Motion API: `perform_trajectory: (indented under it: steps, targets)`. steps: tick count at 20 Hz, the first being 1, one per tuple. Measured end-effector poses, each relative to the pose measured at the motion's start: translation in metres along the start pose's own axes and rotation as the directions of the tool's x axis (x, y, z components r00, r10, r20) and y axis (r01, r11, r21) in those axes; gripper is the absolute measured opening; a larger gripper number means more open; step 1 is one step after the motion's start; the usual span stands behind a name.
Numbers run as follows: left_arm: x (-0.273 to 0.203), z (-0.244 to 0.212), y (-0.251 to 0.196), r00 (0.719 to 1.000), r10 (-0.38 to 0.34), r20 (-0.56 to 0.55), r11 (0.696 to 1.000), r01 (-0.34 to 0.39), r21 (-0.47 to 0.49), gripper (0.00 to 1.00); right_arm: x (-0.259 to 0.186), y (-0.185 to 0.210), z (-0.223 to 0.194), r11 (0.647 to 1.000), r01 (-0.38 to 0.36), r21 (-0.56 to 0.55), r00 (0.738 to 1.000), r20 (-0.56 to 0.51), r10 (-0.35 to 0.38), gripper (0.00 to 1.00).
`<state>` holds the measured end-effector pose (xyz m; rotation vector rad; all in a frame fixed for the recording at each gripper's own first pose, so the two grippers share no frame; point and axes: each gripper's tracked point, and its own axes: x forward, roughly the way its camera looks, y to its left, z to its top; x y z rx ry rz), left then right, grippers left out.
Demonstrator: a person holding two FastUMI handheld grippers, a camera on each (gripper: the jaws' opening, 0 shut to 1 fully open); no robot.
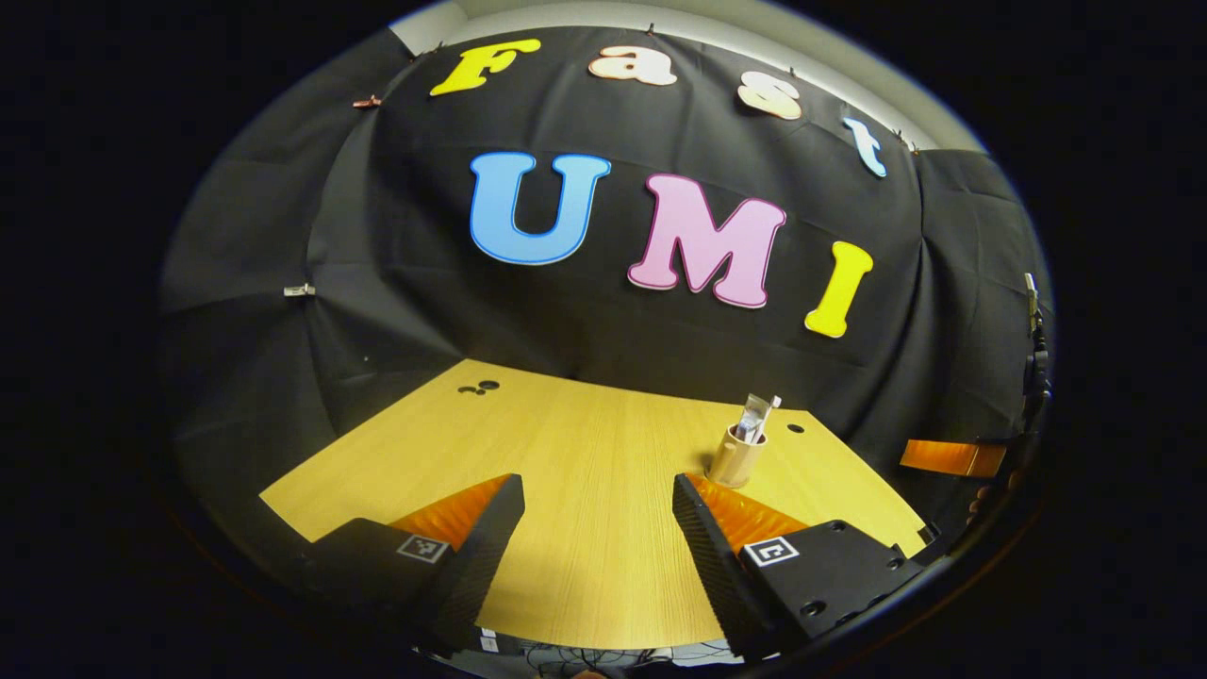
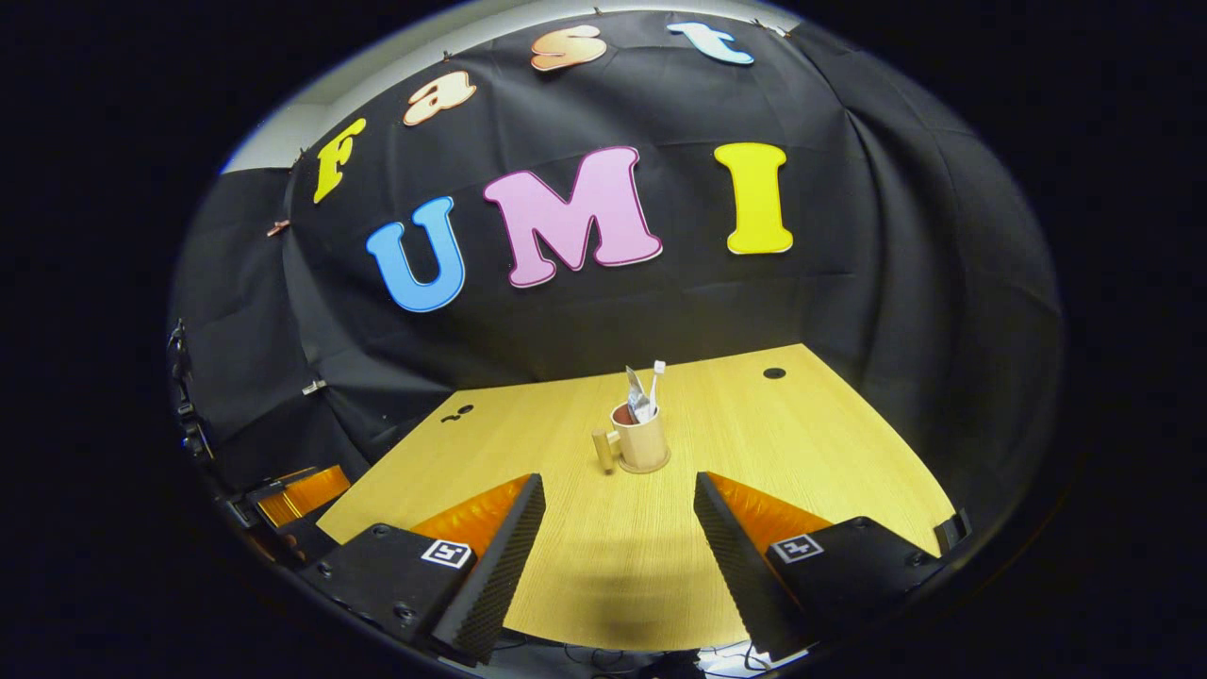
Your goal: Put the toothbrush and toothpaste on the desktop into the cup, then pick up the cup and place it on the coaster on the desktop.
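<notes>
Wooden cup (image 2: 643,439) with toothbrush (image 2: 656,377) and toothpaste (image 2: 636,394) on coaster (image 2: 645,466); both tongs (image 1: 598,528) (image 2: 620,528) wide, empty.

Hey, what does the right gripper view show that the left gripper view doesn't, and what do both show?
Right gripper view alone: the cup's handle sticking out to the side, and the coaster edge peeking from under the cup, plus the left gripper low at the picture's left edge.
Left gripper view alone: the right gripper at the picture's right edge.
Both share: the cup standing upright on the desktop, with the toothbrush and toothpaste poking out of it. Each camera's own gripper is open and empty.
</notes>
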<state>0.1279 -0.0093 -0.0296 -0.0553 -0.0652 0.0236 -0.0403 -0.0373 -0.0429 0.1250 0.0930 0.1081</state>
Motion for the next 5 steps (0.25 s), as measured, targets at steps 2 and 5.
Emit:
perform_trajectory:
  steps: [2, 5]
  targets:
    - [-0.0010, 0.0047, 0.0063, 1.000, 0.017, 0.011, 1.000, -0.017, 0.005, 0.98, -0.0037, 0.0043, 0.0040, 1.000, -0.004, -0.011, 1.000, 0.019, 0.005, 0.98]
    - [-0.0077, 0.0083, 0.0061, 1.000, 0.001, 0.006, 1.000, -0.001, -0.018, 0.98, -0.0099, 0.0090, 0.0063, 1.000, -0.003, -0.004, 0.999, 0.041, 0.003, 0.98]
